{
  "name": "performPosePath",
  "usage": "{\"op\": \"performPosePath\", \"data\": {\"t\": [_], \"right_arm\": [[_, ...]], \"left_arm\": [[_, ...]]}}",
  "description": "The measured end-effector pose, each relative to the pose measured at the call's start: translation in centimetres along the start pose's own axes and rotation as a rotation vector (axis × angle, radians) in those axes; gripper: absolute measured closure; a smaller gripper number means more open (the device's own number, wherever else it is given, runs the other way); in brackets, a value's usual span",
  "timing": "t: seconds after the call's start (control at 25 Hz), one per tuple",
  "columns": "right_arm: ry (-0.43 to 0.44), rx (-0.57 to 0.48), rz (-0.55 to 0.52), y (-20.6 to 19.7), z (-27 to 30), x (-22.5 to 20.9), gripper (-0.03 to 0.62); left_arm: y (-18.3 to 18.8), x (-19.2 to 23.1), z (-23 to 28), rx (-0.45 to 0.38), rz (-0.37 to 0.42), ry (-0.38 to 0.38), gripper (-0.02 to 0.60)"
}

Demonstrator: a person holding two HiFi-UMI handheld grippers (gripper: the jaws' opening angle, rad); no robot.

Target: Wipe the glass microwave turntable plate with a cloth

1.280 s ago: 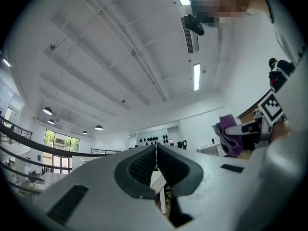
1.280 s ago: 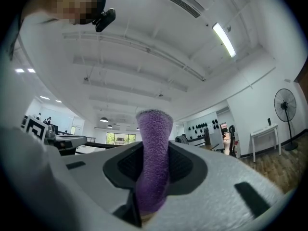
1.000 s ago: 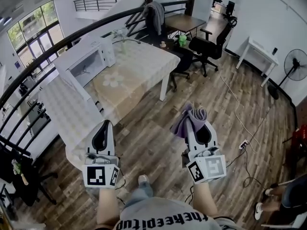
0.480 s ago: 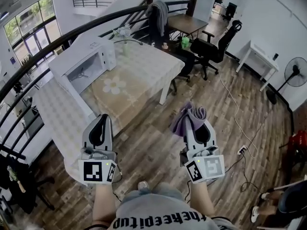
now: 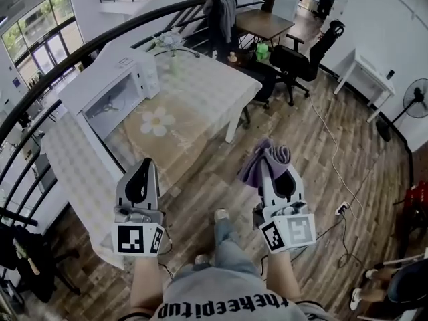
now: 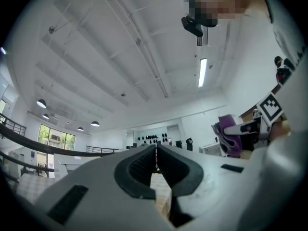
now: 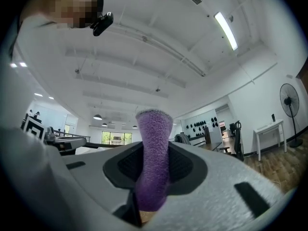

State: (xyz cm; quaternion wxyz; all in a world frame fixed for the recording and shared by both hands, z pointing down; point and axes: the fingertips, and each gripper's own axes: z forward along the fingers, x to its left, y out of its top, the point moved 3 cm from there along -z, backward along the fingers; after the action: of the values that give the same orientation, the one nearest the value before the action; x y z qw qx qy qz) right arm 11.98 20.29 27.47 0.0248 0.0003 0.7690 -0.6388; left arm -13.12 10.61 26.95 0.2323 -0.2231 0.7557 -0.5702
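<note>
Our right gripper (image 7: 153, 163) is clamped on a purple cloth (image 7: 154, 138), which stands up between the pads as one thick fold. The left gripper (image 6: 156, 160) is pressed closed on nothing, its ribbed pads meeting. In the head view both sit low in the frame over the wooden floor (image 5: 334, 152), well apart from the table (image 5: 214, 85) in the upper middle (so we judge the wiping not yet begun).

We cannot pick out the plate for sure. The white microwave (image 5: 100, 85), at the upper left of the table, shows its cavity with only a small support inside. Near it on the tablecloth lies a pale flower-shaped patch (image 5: 158, 122). It may be print, or it may mark where the glass lies.

To do this well, we should come right up to the table edge and steady the rim with the free left gripper. A broad fold of cloth should meet the glass, never the hard jaw tips, since glass may slide on the tablecloth.

A dark railing (image 5: 80, 52) curves across the upper left. A black chair (image 5: 301, 59) stands at the top and a fan (image 5: 418, 92) at the right edge.
</note>
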Motion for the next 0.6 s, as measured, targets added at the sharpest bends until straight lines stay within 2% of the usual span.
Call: {"op": "performPosePath", "data": {"t": [0.6], "right_arm": [[0.166,-0.037,0.019,0.5,18.8,-6.0,0.485]], "left_arm": [[-1.2,3.6,15.1,-0.009,0.055,0.131,0.571]]}}
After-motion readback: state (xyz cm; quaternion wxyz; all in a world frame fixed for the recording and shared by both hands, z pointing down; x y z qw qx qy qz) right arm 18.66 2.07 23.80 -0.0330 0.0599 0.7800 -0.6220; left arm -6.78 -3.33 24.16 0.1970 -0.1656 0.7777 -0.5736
